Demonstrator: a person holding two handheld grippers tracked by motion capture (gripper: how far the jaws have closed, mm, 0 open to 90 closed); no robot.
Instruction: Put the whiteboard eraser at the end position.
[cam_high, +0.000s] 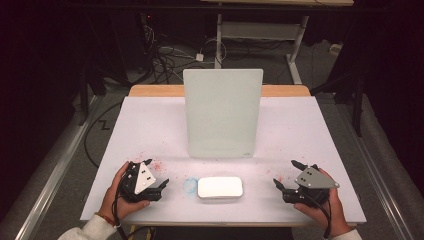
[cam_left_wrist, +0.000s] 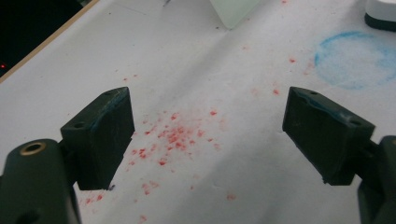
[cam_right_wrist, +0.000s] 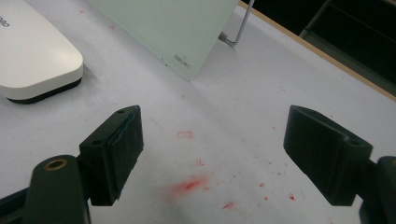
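A pale green glass board (cam_high: 222, 114) stands upright on a wire stand at the table's middle; its lower corner shows in the left gripper view (cam_left_wrist: 233, 10) and its lower edge in the right gripper view (cam_right_wrist: 173, 28). In front of it lies a white eraser block (cam_high: 220, 187) with a dark base, also at the top right corner (cam_left_wrist: 380, 11) and the upper left (cam_right_wrist: 32, 51). My left gripper (cam_high: 157, 177) rests on the table left of the eraser, open and empty (cam_left_wrist: 205, 135). To the eraser's right my right gripper (cam_high: 286, 175) is held open, nothing between its jaws (cam_right_wrist: 212, 154).
The white table cover (cam_high: 150, 130) carries red marker specks (cam_left_wrist: 175, 135) near the left gripper, red smears (cam_right_wrist: 189, 184) near the right one, and a blue ring stain (cam_left_wrist: 355, 58) beside the eraser. Cables and a desk frame (cam_high: 260, 30) lie on the floor beyond.
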